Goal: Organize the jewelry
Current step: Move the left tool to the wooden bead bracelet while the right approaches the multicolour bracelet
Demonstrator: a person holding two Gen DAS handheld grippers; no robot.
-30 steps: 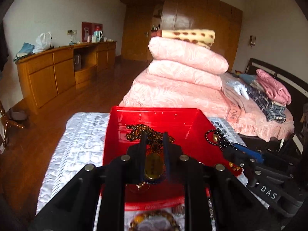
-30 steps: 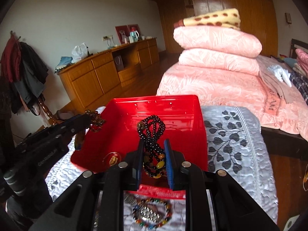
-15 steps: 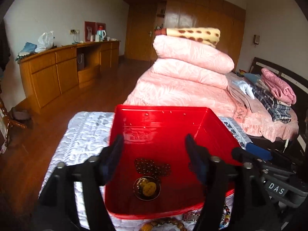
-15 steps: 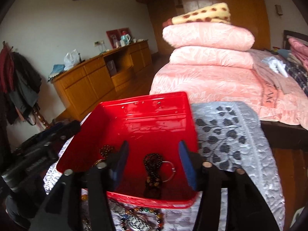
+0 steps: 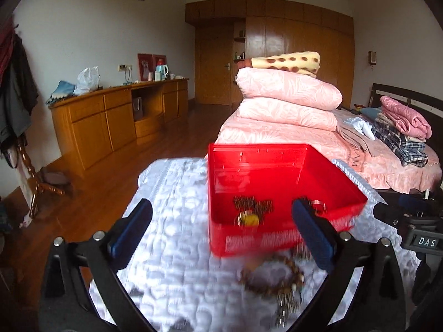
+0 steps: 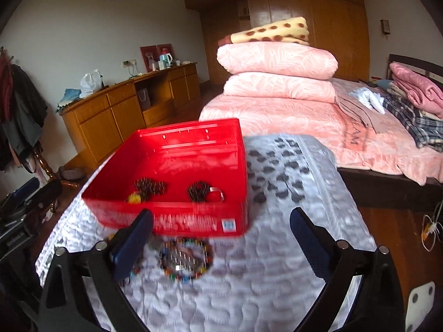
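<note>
A red plastic box (image 5: pixel 277 182) (image 6: pixel 193 221) stands on a white quilted table. Inside lie a brown bead necklace with a gold pendant (image 5: pixel 249 213) (image 6: pixel 148 188) and a dark bead bracelet with a ring (image 6: pixel 203 191) (image 5: pixel 314 206). On the quilt in front of the box lie a brown bead bracelet (image 5: pixel 272 276) and a multicoloured bead bracelet (image 6: pixel 185 260) around a metal watch band. My left gripper (image 5: pixel 221 235) is open and empty, back from the box. My right gripper (image 6: pixel 221 238) is open and empty, above the quilt in front of the box.
The quilted table (image 6: pixel 277 276) has floor on both sides. A bed with stacked pink bedding (image 5: pixel 288 102) stands behind it. A wooden sideboard (image 5: pixel 116 116) runs along the left wall. The right gripper's body (image 5: pixel 415 229) shows at the right of the left wrist view.
Both grippers opened and dropped their jewelry into the red box, then pulled back and apart. The necklace and dark bracelet now lie on the box floor.
</note>
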